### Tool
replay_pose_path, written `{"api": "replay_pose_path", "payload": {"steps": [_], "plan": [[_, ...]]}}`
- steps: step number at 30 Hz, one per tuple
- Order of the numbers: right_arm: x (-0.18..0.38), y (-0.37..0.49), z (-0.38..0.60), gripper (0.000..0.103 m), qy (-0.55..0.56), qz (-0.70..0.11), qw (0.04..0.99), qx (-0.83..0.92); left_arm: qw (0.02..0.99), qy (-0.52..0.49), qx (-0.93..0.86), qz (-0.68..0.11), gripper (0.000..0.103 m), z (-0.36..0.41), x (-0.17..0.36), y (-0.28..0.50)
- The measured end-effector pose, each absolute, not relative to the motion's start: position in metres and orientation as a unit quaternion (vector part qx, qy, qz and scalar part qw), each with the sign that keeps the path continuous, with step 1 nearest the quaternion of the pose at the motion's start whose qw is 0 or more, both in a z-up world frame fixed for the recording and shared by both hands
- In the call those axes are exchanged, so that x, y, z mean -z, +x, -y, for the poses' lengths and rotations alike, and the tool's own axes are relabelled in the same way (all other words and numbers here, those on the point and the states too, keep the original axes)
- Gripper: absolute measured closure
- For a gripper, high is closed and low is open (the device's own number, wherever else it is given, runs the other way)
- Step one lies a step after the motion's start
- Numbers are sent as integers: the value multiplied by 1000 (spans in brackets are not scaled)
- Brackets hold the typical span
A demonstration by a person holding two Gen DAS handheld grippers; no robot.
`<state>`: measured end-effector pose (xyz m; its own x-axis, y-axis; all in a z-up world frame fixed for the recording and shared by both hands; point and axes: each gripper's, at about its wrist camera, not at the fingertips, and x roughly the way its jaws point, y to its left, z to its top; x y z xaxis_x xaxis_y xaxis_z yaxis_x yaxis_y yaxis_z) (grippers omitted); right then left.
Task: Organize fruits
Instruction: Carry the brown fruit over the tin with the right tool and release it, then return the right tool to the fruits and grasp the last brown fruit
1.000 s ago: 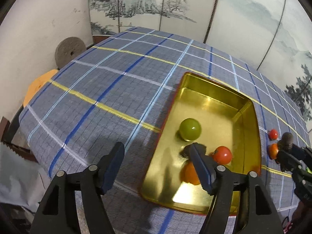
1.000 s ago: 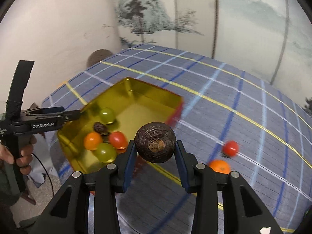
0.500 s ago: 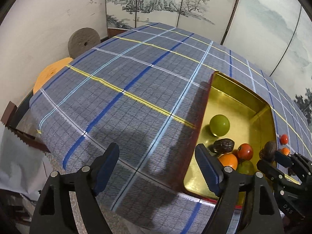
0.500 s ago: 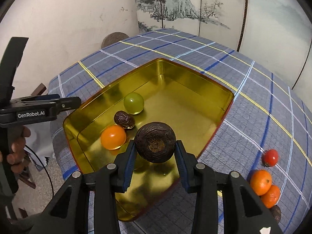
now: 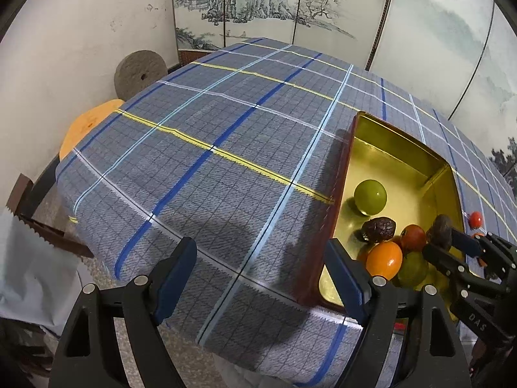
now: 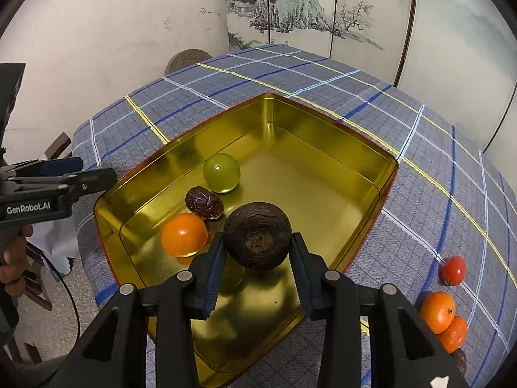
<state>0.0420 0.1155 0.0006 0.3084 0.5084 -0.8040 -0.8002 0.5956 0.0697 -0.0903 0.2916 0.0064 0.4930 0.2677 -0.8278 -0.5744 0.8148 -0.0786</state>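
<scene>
A gold tin tray [image 6: 323,148] [image 5: 400,148] sits on the blue plaid tablecloth. It holds a green ball fruit [image 6: 221,172] [image 5: 370,197], a small dark wrinkled fruit [image 6: 204,202] [image 5: 378,230], an orange fruit [image 6: 184,234] [image 5: 384,258], a red fruit [image 5: 413,237] and another green fruit [image 5: 413,268]. My right gripper [image 6: 257,258] [image 5: 452,245] is shut on a large dark wrinkled fruit [image 6: 257,240] and holds it above the tray's near part. My left gripper [image 5: 261,278] is open and empty over the cloth left of the tray; it also shows in the right wrist view [image 6: 58,181].
On the cloth right of the tray lie a red tomato [image 6: 453,270], two oranges [image 6: 437,312] and a dark fruit [image 6: 460,360]. A stone wheel [image 5: 140,72] and an orange stool [image 5: 87,126] stand beyond the table's left edge. A painted screen stands behind.
My right gripper has carried the dark fruit from beside the tray to over its inside. My left gripper has drawn back left, off the tray and over the cloth.
</scene>
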Motion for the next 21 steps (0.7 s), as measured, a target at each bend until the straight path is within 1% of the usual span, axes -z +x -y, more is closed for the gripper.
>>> {"api": "replay_pose_path", "payload": {"steps": [16,21], "plan": [[-1,41,-119,65,-176,-416,789,-417,842,-187,-258,-436,22,-287,-9,-120],[-6,38,-117,58,-174,-409,792,-418,843,-187,-259,-433,22,-285,-11,-122]]}}
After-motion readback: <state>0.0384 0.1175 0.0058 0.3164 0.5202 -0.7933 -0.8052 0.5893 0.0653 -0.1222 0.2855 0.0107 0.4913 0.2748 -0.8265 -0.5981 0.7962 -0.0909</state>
